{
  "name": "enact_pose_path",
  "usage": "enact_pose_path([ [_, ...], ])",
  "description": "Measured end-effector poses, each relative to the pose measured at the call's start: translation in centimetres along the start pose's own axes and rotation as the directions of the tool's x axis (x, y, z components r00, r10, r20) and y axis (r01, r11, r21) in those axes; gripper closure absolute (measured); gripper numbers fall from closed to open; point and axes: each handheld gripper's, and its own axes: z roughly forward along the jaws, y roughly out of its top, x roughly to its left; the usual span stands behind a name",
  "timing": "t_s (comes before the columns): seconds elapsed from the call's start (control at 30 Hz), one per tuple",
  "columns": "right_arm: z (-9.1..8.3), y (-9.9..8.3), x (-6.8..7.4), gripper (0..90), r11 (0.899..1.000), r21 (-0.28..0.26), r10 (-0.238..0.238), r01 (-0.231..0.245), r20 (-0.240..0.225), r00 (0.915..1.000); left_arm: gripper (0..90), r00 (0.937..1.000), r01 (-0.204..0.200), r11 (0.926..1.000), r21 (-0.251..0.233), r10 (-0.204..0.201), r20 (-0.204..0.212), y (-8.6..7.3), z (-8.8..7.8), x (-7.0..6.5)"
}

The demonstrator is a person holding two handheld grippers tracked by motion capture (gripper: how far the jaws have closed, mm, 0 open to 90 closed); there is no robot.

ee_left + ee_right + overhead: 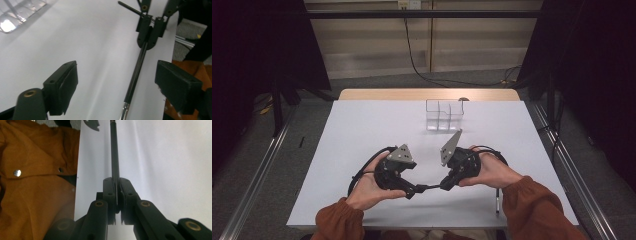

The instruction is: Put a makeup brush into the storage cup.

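Clear box on a white surface

We see the surface (362, 150) carrying a clear, divided box (444, 116) near its far edge, with a black cable (417, 65) trailing over the floor (312, 125) behind it.

Matt black plastic on right gripper (116, 202) jaws; glossy black pen (136, 72) with shiny metal tip; smooth white matt table (362, 130); clear glossy plastic organizer (444, 115), upper centre.

Overhead view — gripper views close, perhaps facing.
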Motion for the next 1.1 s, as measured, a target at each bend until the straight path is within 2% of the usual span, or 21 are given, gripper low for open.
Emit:
enact_pose_path([
  [0.13,-0.2,-0.4,-0.1,84.3,0.999,-0.036,0.010,-0.010,0.015,0.9998,12.7,0.9987,0.041,0.9974,-0.059,-0.043,-0.026,-0.4,-0.3,0.4],
  [0.23,-0.2,-0.8,-0.4,84.2,0.998,-0.052,0.026,-0.025,0.020,0.9994,9.3,0.9972,0.055,0.9943,-0.092,-0.059,-0.045,-0.6,-0.8,0.5],
  [0.33,-0.2,-1.4,-0.7,84.2,0.996,-0.072,0.055,-0.053,0.019,0.9983,6.5,0.9963,0.070,0.9883,-0.136,-0.076,-0.040,-0.8,-1.5,0.4],
  [0.43,-0.4,-2.0,-0.7,84.2,0.994,-0.089,0.073,-0.070,0.033,0.9967,4.9,0.9951,0.071,0.9881,-0.137,-0.080,-0.059,-1.0,-1.7,0.4],
  [0.5,-0.6,-2.3,-0.6,84.2,0.992,-0.100,0.080,-0.075,0.046,0.9957,4.7,0.9927,0.086,0.9846,-0.152,-0.098,-0.071,-1.2,-2.0,0.5],
  [0.57,-0.8,-2.7,-0.5,84.2,0.988,-0.125,0.094,-0.087,0.049,0.9944,4.2,0.9931,0.078,0.9835,-0.163,-0.091,-0.074,-1.6,-2.3,0.8],
  [0.6,-0.9,-2.9,-0.5,84.2,0.987,-0.133,0.101,-0.092,0.057,0.9933,4.2,0.9937,0.077,0.9806,-0.180,-0.090,-0.066,-1.9,-2.5,0.9],
  [0.63,-0.9,-3.1,-0.5,84.2,0.985,-0.138,0.109,-0.099,0.063,0.9921,4.6,0.9915,0.090,0.9768,-0.194,-0.106,-0.075,-2.0,-2.7,1.1],
  [0.8,-0.8,-4.5,-0.6,84.2,0.968,-0.205,0.167,-0.147,0.079,0.9828,3.8,0.9890,0.087,0.9735,-0.211,-0.110,-0.099,-2.4,-3.2,1.2],
  [0.87,-0.6,-5.0,-0.6,84.2,0.960,-0.228,0.187,-0.164,0.084,0.9787,3.3,0.9869,0.088,0.9717,-0.219,-0.115,-0.113,-2.6,-3.4,1.0],
  [0.93,-0.6,-5.2,-0.5,84.2,0.958,-0.235,0.194,-0.168,0.092,0.9767,3.3,0.9829,0.078,0.9725,-0.220,-0.112,-0.146,-2.8,-3.7,1.0],
  [1.0,-0.6,-5.4,-0.4,84.2,0.953,-0.247,0.203,-0.175,0.093,0.9748,3.3,0.9815,0.085,0.9696,-0.229,-0.121,-0.148,-3.0,-3.8,1.1],
  [1.1,-0.4,-5.9,-0.2,84.3,0.945,-0.268,0.221,-0.186,0.104,0.9697,3.3,0.9768,0.079,0.9687,-0.235,-0.123,-0.176,-3.3,-4.0,1.2],
])
